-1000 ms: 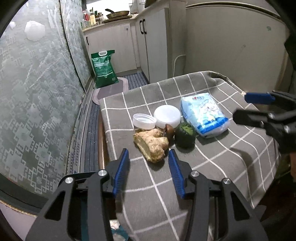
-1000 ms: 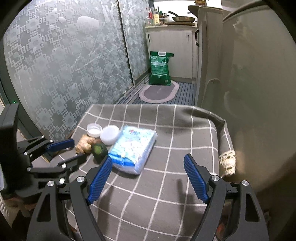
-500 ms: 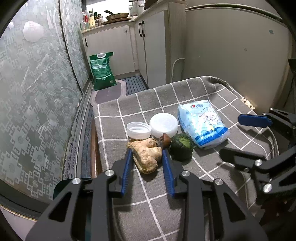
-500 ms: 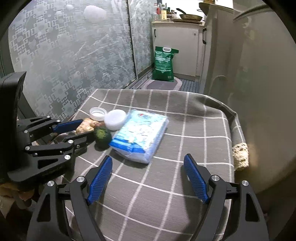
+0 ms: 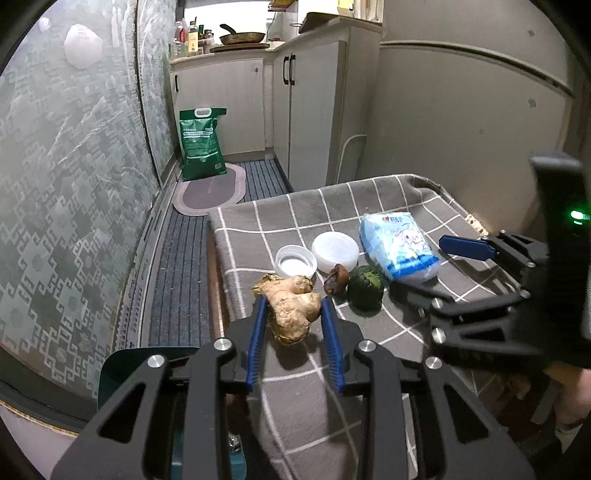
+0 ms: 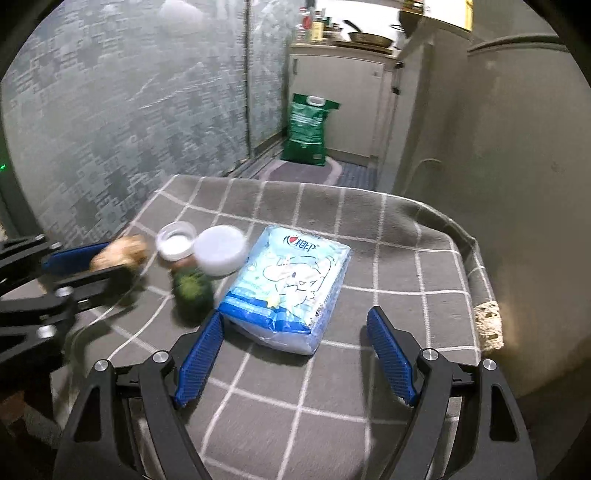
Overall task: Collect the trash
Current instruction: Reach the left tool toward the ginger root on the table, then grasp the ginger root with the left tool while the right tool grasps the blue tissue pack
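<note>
Cloth: grey, white-checked cloth (image 5: pixel 369 206) spread under both grippers.
Sack: green sack (image 5: pixel 201 142) upright on the floor, far ahead of the grippers.
Mat: oval mat (image 5: pixel 210 190) just before the sack.
Pan: pan (image 5: pixel 242 36) on the distant counter.
Glass: patterned sliding door (image 6: pixel 129 110) left of the grippers.

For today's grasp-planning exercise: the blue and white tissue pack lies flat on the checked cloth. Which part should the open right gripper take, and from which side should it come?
Probably the near short end of the tissue pack, approached from the camera's side with the right gripper angled down. That end faces the open jaws, looks soft enough to pinch, and fits between them; the green vegetable crowds its left side.
</note>
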Demonstrator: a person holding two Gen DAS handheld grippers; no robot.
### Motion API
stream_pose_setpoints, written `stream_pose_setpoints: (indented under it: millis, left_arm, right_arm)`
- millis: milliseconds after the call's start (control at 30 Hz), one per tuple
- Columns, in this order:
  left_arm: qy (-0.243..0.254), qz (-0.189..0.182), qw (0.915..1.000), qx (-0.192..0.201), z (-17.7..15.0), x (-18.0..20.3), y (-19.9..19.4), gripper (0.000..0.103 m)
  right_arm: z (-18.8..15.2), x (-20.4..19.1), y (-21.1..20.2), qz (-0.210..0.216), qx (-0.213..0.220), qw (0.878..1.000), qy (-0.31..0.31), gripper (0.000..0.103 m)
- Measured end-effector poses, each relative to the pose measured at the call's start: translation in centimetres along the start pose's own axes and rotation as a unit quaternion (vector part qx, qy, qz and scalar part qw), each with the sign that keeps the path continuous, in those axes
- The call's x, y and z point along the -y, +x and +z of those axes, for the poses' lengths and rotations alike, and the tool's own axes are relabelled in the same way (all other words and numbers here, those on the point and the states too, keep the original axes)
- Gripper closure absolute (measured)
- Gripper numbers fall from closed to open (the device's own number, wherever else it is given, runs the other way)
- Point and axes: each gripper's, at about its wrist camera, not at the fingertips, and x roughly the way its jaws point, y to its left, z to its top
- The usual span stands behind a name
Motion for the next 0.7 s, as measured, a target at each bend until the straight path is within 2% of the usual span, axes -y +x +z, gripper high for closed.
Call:
stream_pose_setpoints:
  millis: [167,267,400,567,600,667,700]
  left_arm:
    - [-0.005,-0.002,1.0,0.008,-0.3,-1.0,-1.1,0.071]
    - [-0.012,-0.003,0.9999,0.01,-0.5,-1.9,-1.6,0.071]
    - [-0.021,-0.001,0.9997,0.014,-0.8,-3.1,-2.3,0.071]
    - [-0.031,-0.002,0.9993,0.021,-1.1,-4.6,-3.2,0.071]
    - [-0.033,-0.002,0.9992,0.022,-1.2,-4.9,-3.4,0.071]
    - [-0.039,0.0,0.9989,0.025,-1.4,-5.7,-3.9,0.071]
    - [-0.043,0.0,0.9988,0.025,-1.5,-6.2,-4.0,0.071]
  right_arm:
    - [0.5,0.3,0.4,-0.018,-0.002,0.999,0.026,0.022]
    - [0.9,-0.4,0.6,-0.015,-0.003,1.0,0.024,0.018]
    - [1.6,-1.1,0.9,-0.041,-0.006,0.999,0.017,0.018]
    - [2.2,0.0,1.8,-0.048,-0.02,0.998,0.041,0.018]
    - [2.2,0.4,2.0,-0.037,-0.025,0.998,0.05,0.022]
    - [2.4,0.6,2.0,-0.024,-0.029,0.997,0.06,0.043]
    - [2.6,0.6,1.9,-0.026,-0.031,0.998,0.056,0.046]
